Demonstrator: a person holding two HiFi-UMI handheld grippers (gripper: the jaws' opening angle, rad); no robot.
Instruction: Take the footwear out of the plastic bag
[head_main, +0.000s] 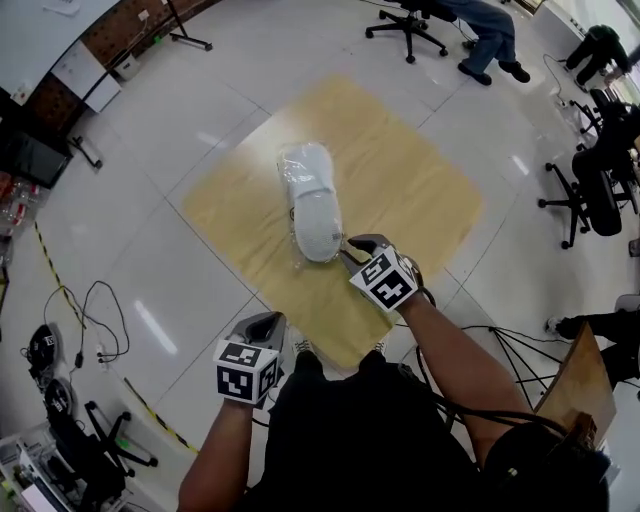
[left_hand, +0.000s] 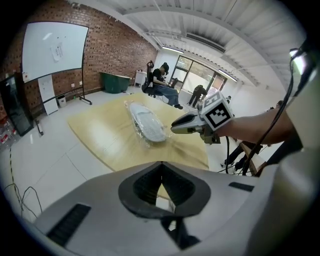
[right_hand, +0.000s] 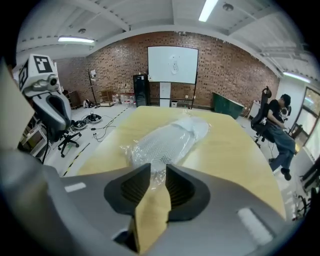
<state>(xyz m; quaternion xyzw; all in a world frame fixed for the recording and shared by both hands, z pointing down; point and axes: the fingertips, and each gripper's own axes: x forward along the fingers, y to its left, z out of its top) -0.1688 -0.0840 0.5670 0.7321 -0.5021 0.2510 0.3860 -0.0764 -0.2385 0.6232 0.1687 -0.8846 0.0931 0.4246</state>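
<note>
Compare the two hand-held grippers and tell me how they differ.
Jaws: the left hand-held gripper is shut and empty; the right hand-held gripper's jaws stand apart, with the plastic bag's edge at their gap.
Place: the right one is at the bagged shoe's near end, over the wooden mat; the left one hangs short of the mat, over white floor.
Both carry a marker cube.

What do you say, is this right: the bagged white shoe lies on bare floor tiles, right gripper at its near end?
No: the bagged white shoe lies on the tan wooden board, not bare floor tiles, as the head view shows. The right gripper is at its near end.
</note>
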